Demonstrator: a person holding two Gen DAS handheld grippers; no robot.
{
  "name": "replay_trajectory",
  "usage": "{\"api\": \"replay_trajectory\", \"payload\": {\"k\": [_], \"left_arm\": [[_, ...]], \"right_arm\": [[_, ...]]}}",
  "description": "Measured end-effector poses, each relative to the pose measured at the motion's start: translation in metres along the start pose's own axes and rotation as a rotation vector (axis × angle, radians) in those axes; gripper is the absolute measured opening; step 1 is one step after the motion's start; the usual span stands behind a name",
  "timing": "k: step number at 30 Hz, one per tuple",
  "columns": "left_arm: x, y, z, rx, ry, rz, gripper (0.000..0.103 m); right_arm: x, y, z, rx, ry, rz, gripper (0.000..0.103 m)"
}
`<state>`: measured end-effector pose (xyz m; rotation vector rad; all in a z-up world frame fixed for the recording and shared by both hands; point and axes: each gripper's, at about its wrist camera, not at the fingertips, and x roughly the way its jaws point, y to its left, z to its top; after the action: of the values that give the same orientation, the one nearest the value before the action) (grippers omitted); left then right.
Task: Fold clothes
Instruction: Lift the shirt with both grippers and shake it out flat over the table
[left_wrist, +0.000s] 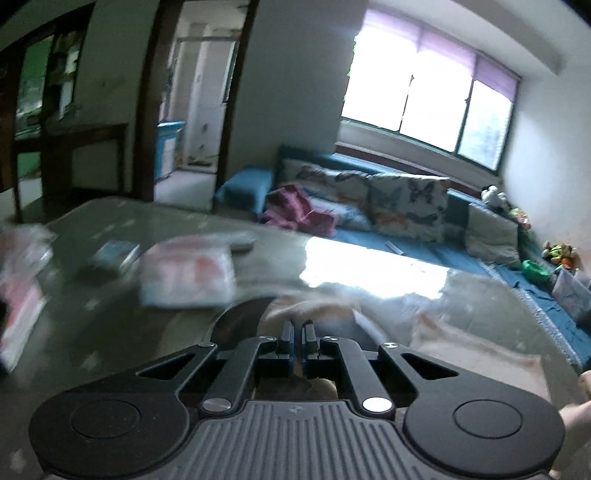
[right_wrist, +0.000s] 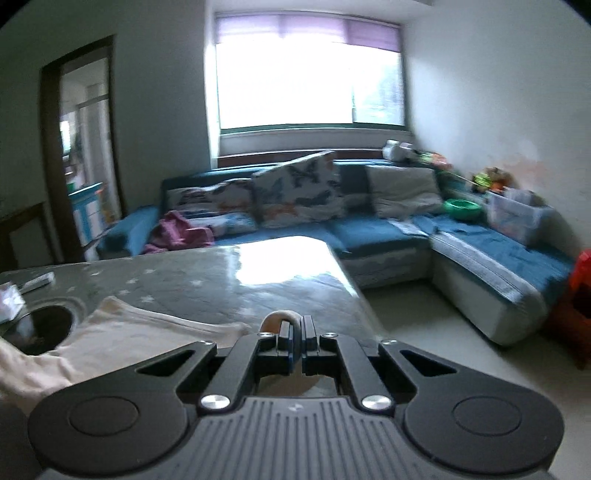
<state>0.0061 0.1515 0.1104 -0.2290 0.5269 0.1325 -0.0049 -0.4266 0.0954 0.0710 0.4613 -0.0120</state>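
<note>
Daylight from the window (right_wrist: 308, 77) glares off the grey, star-patterned table (right_wrist: 207, 284), with a blue sofa (right_wrist: 373, 229) behind it and a pink heap (right_wrist: 177, 230) on its seat. A pale cream garment (right_wrist: 125, 332) lies across the near part of the table, partly over a dark round patch (right_wrist: 40, 325) in the top. The right gripper (right_wrist: 297, 332) has its jaws pinched together on a rolled edge of that cloth, which curls up just over the fingertips. The left gripper (left_wrist: 298, 332) is likewise closed, and cloth bunches right at its tips, though the blur there keeps me from seeing how firm the hold is. Packets (left_wrist: 188, 271) sit further along the table, near the cloth on the left. It looks like a lift-and-carry of one edge to make a fold. To do it well, I'd keep both grips level with each other and the span between them taut, so the edge travels straight, lay it down squarely onto the part still resting on the table, and steer clear of the packets. The risk is thin fabric slipping from a pinch, leaving the fold skewed.
</note>
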Motion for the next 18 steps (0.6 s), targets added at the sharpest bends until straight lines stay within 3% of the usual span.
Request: {"api": "replay_trajectory", "payload": {"k": [3, 9, 12, 18], "left_arm": [[-0.009, 0.021, -0.022, -0.002, 0.037, 0.039, 0.003], [-0.010, 0.050, -0.053, -0.021, 0.129, 0.116, 0.003], [-0.018, 0.034, -0.058, 0.046, 0.143, 0.047, 0.005], [-0.024, -0.042, -0.080, 0.206, 0.190, -0.223, 0.013]], "right_arm": [[0.002, -0.022, -0.017, 0.042, 0.048, -0.068, 0.004], [0.017, -0.054, -0.056, 0.097, 0.213, -0.178, 0.023], [0.012, -0.055, -0.064, 0.089, 0.225, -0.200, 0.041], [0.006, -0.039, -0.060, 0.035, 0.186, -0.210, 0.048]]}}
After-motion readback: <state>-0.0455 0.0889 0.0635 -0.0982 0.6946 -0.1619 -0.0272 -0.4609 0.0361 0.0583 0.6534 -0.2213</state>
